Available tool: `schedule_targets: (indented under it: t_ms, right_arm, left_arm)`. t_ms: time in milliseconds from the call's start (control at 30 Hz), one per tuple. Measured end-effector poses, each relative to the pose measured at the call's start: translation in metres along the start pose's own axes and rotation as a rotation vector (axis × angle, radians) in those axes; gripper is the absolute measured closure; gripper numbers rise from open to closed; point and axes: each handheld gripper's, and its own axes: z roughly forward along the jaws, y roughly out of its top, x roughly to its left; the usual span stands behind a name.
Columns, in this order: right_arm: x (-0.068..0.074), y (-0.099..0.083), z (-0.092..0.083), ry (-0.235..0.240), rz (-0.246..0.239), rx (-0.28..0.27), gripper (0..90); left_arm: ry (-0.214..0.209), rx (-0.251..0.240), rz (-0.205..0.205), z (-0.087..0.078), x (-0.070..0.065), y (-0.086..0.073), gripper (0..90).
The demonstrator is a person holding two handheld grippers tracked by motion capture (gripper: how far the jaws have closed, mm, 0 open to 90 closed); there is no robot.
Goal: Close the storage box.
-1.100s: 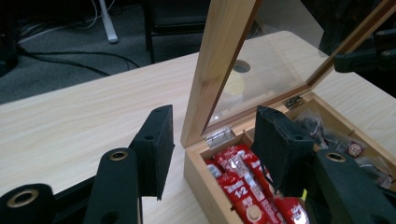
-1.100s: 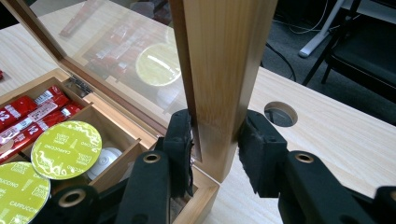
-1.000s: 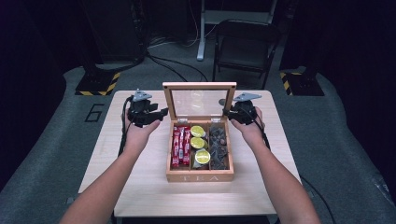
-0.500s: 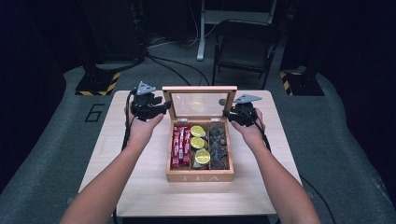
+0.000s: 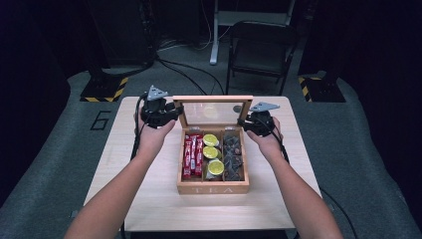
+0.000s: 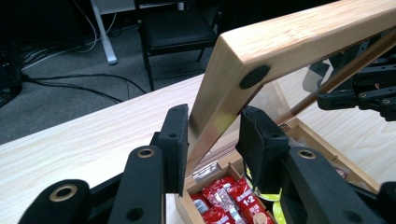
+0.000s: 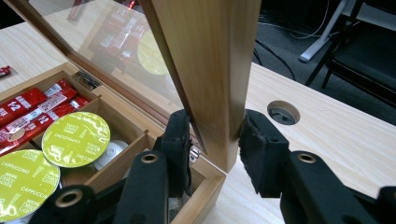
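Observation:
A wooden tea box [image 5: 213, 187] sits mid-table with its glass lid [image 5: 211, 99] standing open. Inside lie red sachets [image 5: 191, 154], green capsules [image 5: 211, 152] and dark tea bags [image 5: 233, 155]. My left gripper [image 5: 174, 112] holds the lid's left side rail; in the left gripper view [image 6: 212, 140] both pads press the wooden frame [image 6: 299, 44]. My right gripper [image 5: 244, 122] holds the lid's right side rail; in the right gripper view [image 7: 212, 144] its pads clamp the frame [image 7: 210, 56] just above the box corner.
A round cable hole [image 7: 283, 112] is in the table [image 5: 149, 199] behind the box on the right. A small red sachet [image 7: 3, 71] lies on the table beyond the box. A black chair [image 5: 261, 50] and cables stand on the floor past the far edge.
My left gripper has moved a little away from me and in to the lid's left rail. The lid's top edge sits slightly lower in the high view. The right gripper has hardly moved.

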Motion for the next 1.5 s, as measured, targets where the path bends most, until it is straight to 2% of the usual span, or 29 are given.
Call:
schedule_targets:
  t_ms: [167, 267, 467, 500, 567, 633, 833, 1067, 1233, 1500]
  right_arm:
    - [0.000, -0.001, -0.001, 0.011, 0.011, -0.001, 62.5]
    - [0.001, -0.003, -0.002, 0.013, 0.035, 0.001, 60.9]
    - [0.003, -0.005, -0.008, 0.028, 0.032, -0.002, 57.0]
    - [0.004, -0.005, -0.010, 0.029, 0.041, 0.000, 57.0]
    - [0.004, -0.005, -0.015, 0.038, 0.020, -0.005, 57.0]
    - [0.006, -0.005, -0.020, 0.036, 0.026, -0.007, 56.8]
    - [0.013, -0.007, -0.034, 0.040, 0.014, 0.018, 56.5]
    - [0.022, -0.007, -0.055, 0.040, -0.008, -0.001, 55.7]
    - [0.028, -0.010, -0.066, 0.043, 0.012, -0.006, 54.8]
    - [0.038, -0.013, -0.083, 0.059, 0.003, -0.040, 54.8]
  left_arm:
    - [0.003, -0.007, 0.005, -0.001, -0.002, -0.002, 63.1]
    - [0.002, -0.011, 0.009, -0.003, -0.003, -0.004, 63.2]
    - [-0.001, -0.010, 0.024, -0.007, -0.006, -0.010, 63.1]
    - [0.001, -0.012, 0.029, -0.008, -0.007, -0.011, 63.1]
    - [0.003, -0.012, 0.032, -0.009, -0.008, -0.013, 63.0]
    - [0.003, -0.015, 0.029, -0.010, -0.010, -0.015, 63.0]
    - [0.002, -0.015, 0.041, -0.015, -0.014, -0.022, 62.8]
    - [0.004, -0.019, 0.065, -0.021, -0.021, -0.033, 62.6]
    - [-0.010, -0.014, 0.075, -0.025, -0.024, -0.042, 62.2]
    - [-0.027, -0.011, 0.088, -0.031, -0.027, -0.054, 61.6]
